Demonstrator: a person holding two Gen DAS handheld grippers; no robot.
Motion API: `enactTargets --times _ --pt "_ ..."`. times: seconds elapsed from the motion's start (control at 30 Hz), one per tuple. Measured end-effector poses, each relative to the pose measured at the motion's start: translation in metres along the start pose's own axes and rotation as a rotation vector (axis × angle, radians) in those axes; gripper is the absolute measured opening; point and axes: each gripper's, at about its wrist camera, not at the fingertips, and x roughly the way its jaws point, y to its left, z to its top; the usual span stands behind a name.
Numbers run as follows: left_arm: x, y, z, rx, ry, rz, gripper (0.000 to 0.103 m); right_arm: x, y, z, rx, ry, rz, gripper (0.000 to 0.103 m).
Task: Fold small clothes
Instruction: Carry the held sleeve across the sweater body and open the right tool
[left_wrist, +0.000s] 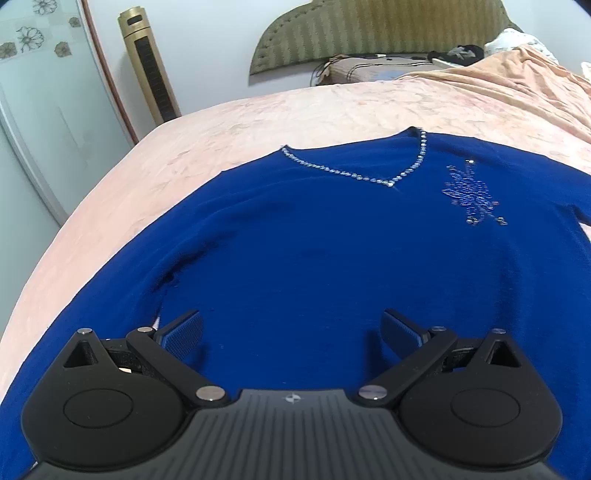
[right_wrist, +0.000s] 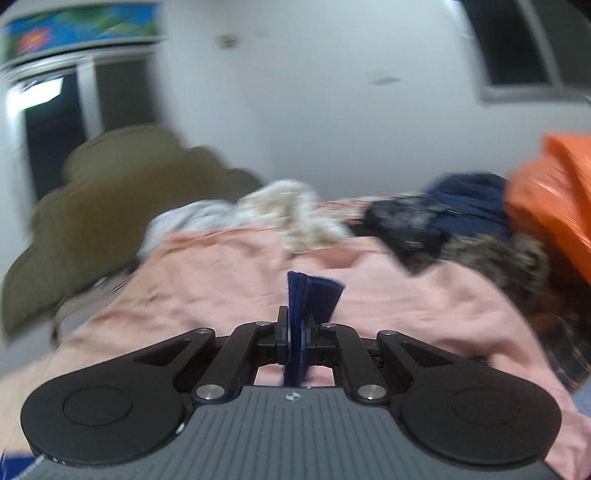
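Note:
A blue sweater (left_wrist: 314, 240) with a rhinestone V-neck and a beaded motif on the chest lies flat on the pink bed sheet (left_wrist: 221, 125) in the left wrist view. My left gripper (left_wrist: 291, 330) is open and empty, hovering just above the sweater's lower part. In the blurred right wrist view my right gripper (right_wrist: 297, 332) is shut on a fold of dark blue fabric (right_wrist: 314, 295), which sticks up between the fingers above the pink sheet (right_wrist: 221, 280). I cannot tell which part of the sweater it is.
A gold tower fan (left_wrist: 147, 62) stands left of the bed by a glass door. An olive headboard (left_wrist: 369, 33) is at the back. A heap of clothes (right_wrist: 424, 221) and an orange item (right_wrist: 554, 199) lie at the bed's far right.

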Motion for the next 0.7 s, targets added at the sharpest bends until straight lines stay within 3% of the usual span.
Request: enactTargets --times 0.3,0.47,0.7 --pt "0.008 0.019 -0.004 -0.014 0.001 0.04 0.103 -0.044 0.18 -0.067 -0.333 0.146 0.419 0.009" --pt "0.01 0.028 -0.006 -0.023 0.003 0.046 0.103 -0.052 0.245 -0.104 -0.412 0.268 0.522 0.01" --pt "0.016 0.034 -0.008 -0.031 0.016 0.04 0.103 -0.07 0.298 -0.142 -0.5 0.348 0.559 0.01"
